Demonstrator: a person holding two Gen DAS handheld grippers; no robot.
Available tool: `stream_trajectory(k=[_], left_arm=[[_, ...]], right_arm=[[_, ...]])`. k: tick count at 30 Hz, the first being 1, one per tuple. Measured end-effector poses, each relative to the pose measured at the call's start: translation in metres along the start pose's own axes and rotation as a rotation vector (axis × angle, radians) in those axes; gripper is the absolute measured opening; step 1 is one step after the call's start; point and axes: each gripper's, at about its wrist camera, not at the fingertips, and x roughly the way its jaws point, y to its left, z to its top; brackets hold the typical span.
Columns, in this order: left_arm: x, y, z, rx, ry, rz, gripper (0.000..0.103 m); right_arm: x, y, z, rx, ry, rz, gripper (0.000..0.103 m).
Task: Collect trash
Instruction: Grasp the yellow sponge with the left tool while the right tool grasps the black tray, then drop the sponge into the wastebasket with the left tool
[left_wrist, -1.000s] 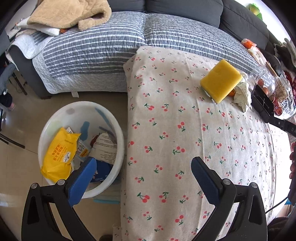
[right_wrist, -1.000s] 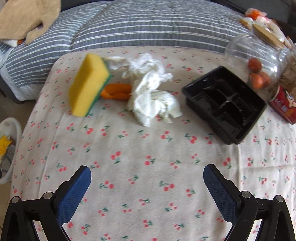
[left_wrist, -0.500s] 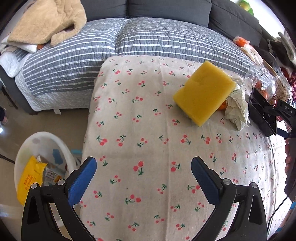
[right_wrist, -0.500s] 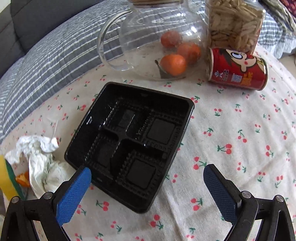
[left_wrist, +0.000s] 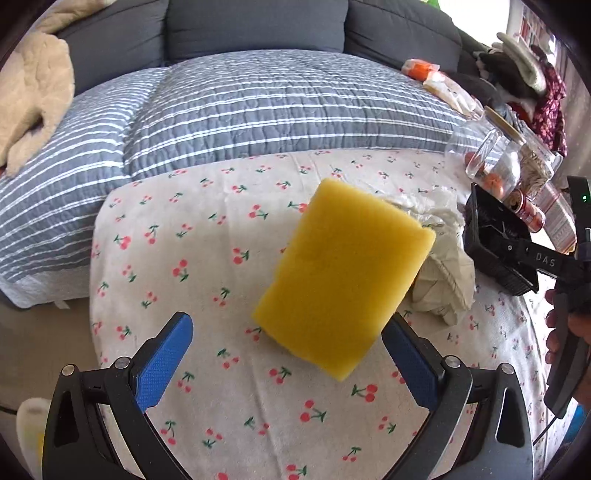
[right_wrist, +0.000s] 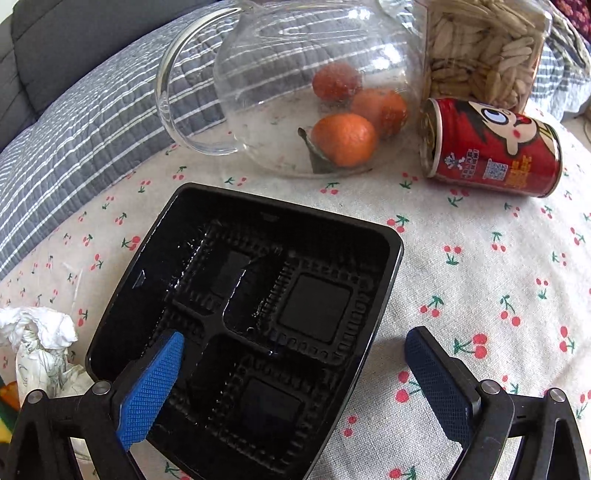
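My right hand-held gripper (right_wrist: 293, 373), spread and just narrowing, now straddles the tray's (right_wrist: 384, 280) near corner; the left (left_wrist: 286, 363), spread, has neared the sponge (left_wrist: 343, 277).

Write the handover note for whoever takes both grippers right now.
Left gripper: open, empty, the yellow sponge just ahead of it.
Right gripper: open, jaws just closing a little, straddling the right wall of the black tray; no grip yet.
On the cherry cloth: sponge, crumpled tissue, tray, red can on its side.
Done: nothing lifted here.
Left: tray, tissue, can, probably.
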Motion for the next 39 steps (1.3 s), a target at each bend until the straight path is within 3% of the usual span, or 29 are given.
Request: stream_trajectory(k=[4,6,10,14,27,39], left_arm=[[0.006,-0.002,0.007,-0.003,-0.008,-0.093,0.103],[0.01,-0.004,0.008,-0.008,0.004,-0.109,0.1],[0.012,-0.01,0.001,0.0,0.031,-0.125,0.079],[0.005,-0.013,-0.008,-0.014,0.038,-0.125,0.071],[-0.058,-0.014,-0.067,-0.087,0.064,-0.08,0.07],[-0.12,0.009,-0.124,-0.15,0.093,-0.004,0.07]], right_arm=[[0.0,0.002,0.001,-0.033,-0.006,-0.009,0.082],[0.001,0.004,0.001,-0.057,-0.004,-0.026,0.07],[-0.005,-0.004,0.002,-0.072,0.008,-0.013,0.06],[-0.01,-0.016,0.0,-0.061,0.034,0.001,0.06],[-0.066,-0.036,-0.027,-0.097,0.108,0.009,0.06],[-0.116,-0.024,-0.068,-0.169,0.152,0.144,0.06]])
